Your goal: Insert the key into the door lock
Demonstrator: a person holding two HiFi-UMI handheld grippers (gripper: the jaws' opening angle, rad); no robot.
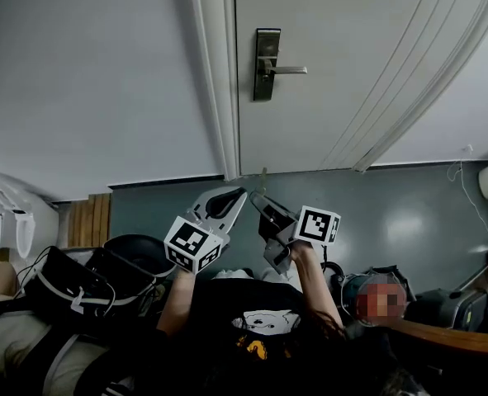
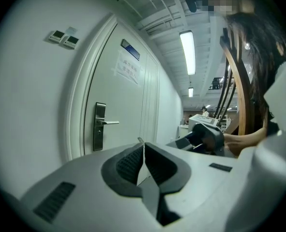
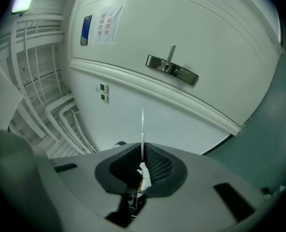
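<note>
Silver metal key (image 3: 143, 129): a thin, flat blade seen edge-on, so it reads as a narrow pale line. No teeth or bow can be made out.
Key's place: clamped in the right gripper (image 3: 143, 148), its lower end sunk between the dark ribbed pads (image 3: 157, 164) and most of the blade standing clear beyond the tips.
Key's long axis: straight out along the right gripper's own line, in step with the jaws.
Key's heading: in the right gripper view the tip lies against the white wall (image 3: 133, 105) beside the door frame, off to one side of the door lock (image 3: 172, 69). In the head view the key (image 1: 264, 176) is a short sliver aimed towards the foot of the door (image 1: 351, 73).
Key to lock: well apart, with nothing touching the lock plate (image 1: 267, 64) or its lever handle (image 1: 291, 70).
Right claw: clenched on the key, jaws nearly together with only the blade between them.
Left claw: the left gripper (image 2: 143, 148) has its jaws pressed together at the tips. A tiny pale speck shows at the tips and I cannot tell what it is.
Claws together: both are raised side by side in the head view, the left gripper (image 1: 240, 195) just beside the right gripper (image 1: 257, 198), tips near each other.
</note>
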